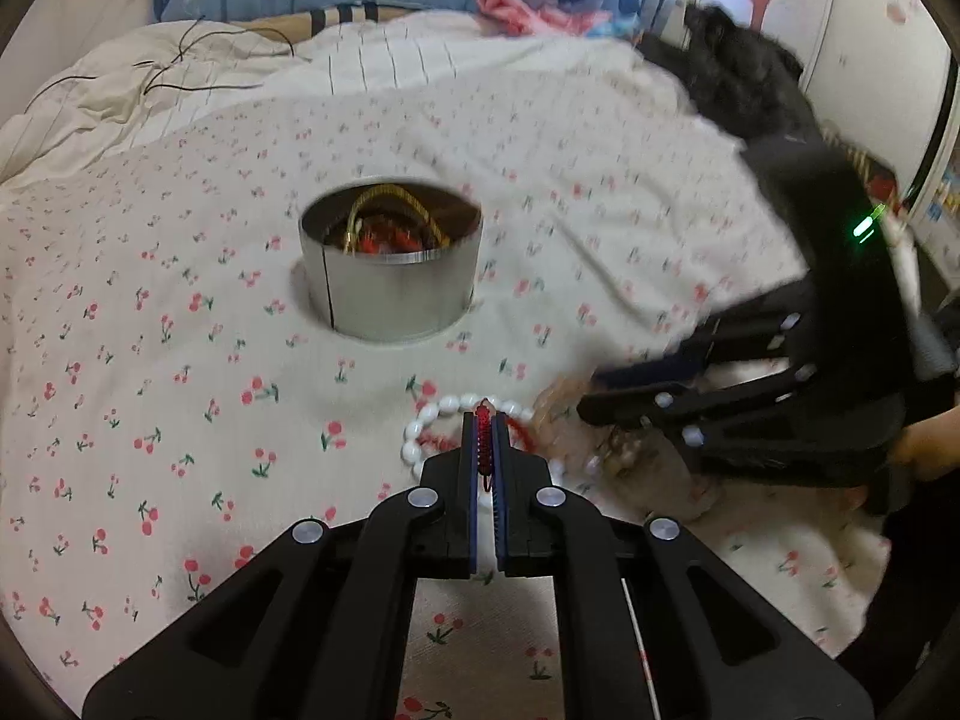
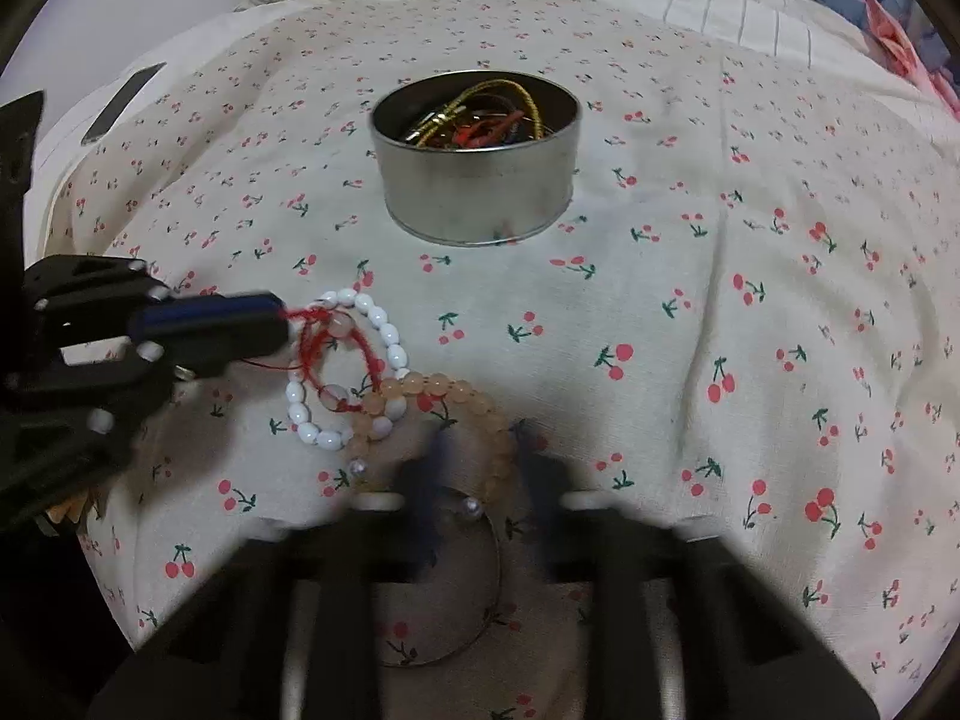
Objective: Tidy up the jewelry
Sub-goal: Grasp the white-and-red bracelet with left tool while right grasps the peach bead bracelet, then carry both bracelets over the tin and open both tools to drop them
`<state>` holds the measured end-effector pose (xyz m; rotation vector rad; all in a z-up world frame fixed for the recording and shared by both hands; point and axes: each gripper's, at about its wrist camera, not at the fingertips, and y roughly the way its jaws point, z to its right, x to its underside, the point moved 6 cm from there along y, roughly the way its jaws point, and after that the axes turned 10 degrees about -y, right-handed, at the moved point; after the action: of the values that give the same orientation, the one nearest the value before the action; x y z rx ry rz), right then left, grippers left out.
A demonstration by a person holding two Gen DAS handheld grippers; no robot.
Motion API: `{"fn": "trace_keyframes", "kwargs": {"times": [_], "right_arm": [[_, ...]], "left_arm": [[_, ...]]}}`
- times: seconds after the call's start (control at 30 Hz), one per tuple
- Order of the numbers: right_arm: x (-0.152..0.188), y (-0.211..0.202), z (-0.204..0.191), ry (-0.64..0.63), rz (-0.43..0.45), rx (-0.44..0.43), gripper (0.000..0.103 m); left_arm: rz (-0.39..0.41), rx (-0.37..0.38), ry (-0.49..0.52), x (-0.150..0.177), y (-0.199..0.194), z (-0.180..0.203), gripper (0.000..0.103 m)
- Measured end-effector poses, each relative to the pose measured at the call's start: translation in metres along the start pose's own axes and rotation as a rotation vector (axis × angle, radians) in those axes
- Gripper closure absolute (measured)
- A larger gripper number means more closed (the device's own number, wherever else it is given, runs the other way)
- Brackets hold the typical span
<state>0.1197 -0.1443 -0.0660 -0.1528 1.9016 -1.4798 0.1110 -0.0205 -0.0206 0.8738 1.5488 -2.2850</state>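
Left wrist view: left claw point(image 1: 485, 420) clamped on red cord bracelet point(image 1: 483, 450), near the tin point(image 1: 390, 294) on the bed point(image 1: 180, 300).

Right wrist view: right claw point(image 2: 480, 450) (blurred) closing over peach bead bracelet point(image 2: 456, 390); grip cannot be told. White bead bracelet point(image 2: 384, 330) lies left.

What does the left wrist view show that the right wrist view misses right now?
Left wrist only: the left gripper shut on the red cord bracelet, seen from behind, and a black furry shape at the bed's far edge. Right wrist only: the peach bead bracelet clearly, and a thin wire bangle. Both: the metal tin holding jewelry, the white bead bracelet, the cherry-print sheet.
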Motion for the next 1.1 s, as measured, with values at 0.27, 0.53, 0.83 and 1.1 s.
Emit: {"fn": "trace_keyframes", "kwargs": {"times": [0.27, 0.53, 0.83, 1.1], "right_arm": [[-0.005, -0.022, 0.014, 0.108, 0.101, -0.075, 0.094], [-0.011, -0.042, 0.028, 0.195, 0.193, -0.147, 0.094], [-0.019, -0.06, 0.042, 0.275, 0.285, -0.222, 0.094], [-0.022, -0.063, 0.042, 0.283, 0.309, -0.253, 0.094]], "left_arm": [[0.072, 0.049, -0.053, -0.015, -0.017, -0.006, 0.099], [0.11, 0.066, -0.036, -0.023, -0.024, 0.0, 0.099], [0.172, 0.064, -0.025, -0.045, -0.035, -0.001, 0.099], [0.156, -0.039, 0.016, -0.046, -0.027, -0.001, 0.099]]}}
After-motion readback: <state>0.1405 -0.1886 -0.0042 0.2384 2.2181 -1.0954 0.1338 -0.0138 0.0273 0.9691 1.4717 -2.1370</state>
